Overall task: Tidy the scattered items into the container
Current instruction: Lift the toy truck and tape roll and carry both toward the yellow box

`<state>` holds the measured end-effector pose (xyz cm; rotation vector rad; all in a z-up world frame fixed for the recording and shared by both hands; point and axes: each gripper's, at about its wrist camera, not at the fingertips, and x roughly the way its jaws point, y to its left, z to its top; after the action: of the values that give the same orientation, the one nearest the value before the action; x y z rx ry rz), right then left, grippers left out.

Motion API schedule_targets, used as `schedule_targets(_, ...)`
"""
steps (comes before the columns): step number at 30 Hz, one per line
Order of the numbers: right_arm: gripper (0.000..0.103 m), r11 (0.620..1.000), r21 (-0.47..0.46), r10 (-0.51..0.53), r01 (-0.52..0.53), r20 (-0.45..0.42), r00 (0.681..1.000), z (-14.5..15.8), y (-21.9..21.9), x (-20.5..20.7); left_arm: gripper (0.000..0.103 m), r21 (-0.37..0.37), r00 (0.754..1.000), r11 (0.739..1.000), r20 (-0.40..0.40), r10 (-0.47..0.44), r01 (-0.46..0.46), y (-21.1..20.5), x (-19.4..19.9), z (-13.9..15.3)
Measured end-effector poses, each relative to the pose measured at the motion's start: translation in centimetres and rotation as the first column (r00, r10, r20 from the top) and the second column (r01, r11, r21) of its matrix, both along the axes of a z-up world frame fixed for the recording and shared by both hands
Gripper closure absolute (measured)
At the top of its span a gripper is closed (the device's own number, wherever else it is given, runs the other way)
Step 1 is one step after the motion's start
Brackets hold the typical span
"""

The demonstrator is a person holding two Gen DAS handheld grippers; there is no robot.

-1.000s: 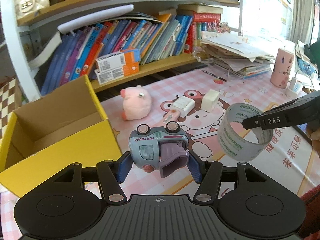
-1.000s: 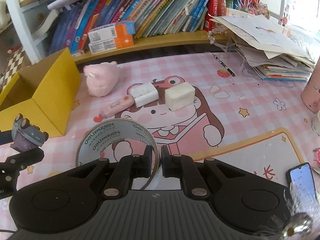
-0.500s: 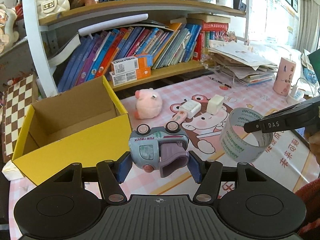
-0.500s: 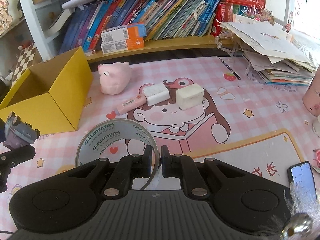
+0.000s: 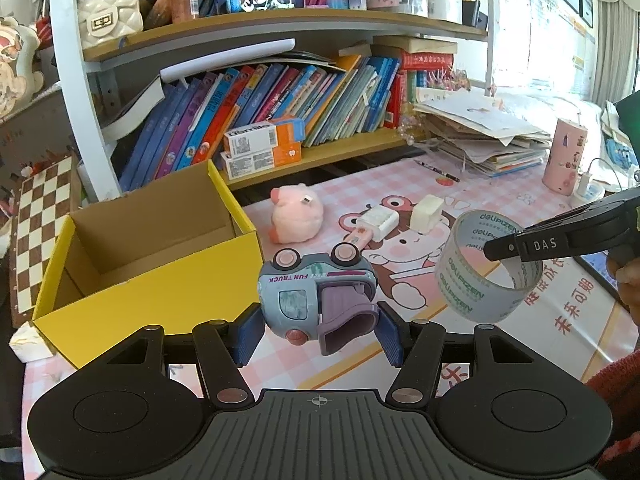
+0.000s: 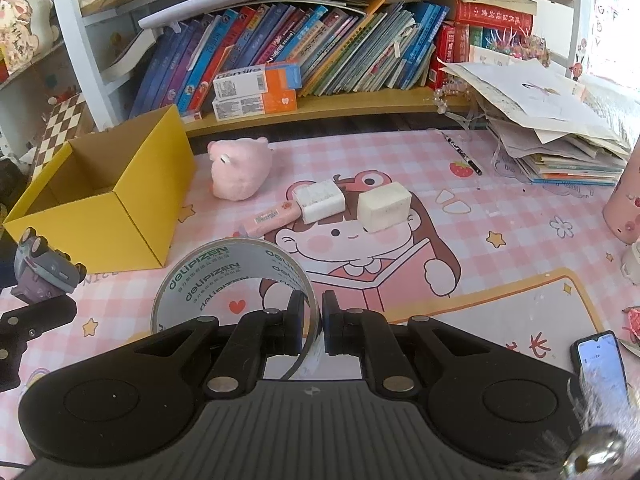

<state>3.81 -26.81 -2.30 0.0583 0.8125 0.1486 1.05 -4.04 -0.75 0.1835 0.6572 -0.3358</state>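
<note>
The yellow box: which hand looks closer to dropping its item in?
Left, probably. Its gripper holds the toy truck beside the yellow box; the right gripper, holding the tape roll, is farther away.

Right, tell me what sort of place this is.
Most likely a child's study desk at home: a wooden shelf of colourful children's books, a pink cartoon desk mat with a reading girl printed on it, and a messy stack of papers and workbooks.
</note>
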Motion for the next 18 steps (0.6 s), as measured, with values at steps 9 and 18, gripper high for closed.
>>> schedule_targets(9,0.094,0.999,-0.009,0.032,-0.032,0.003,0.999,0.2,0.9,-0.2,0.044,-0.007,1.0,1.0,0.006,0.02,-0.02,0.6,-0.6,0.2)
schedule_targets(18,0.094,0.998,-0.017,0.065,-0.065,0.002,0.998,0.2,2.0,-0.1,0.044,-0.015,0.999,0.998,0.001,0.054,-0.054,1.5,-0.9,0.3)
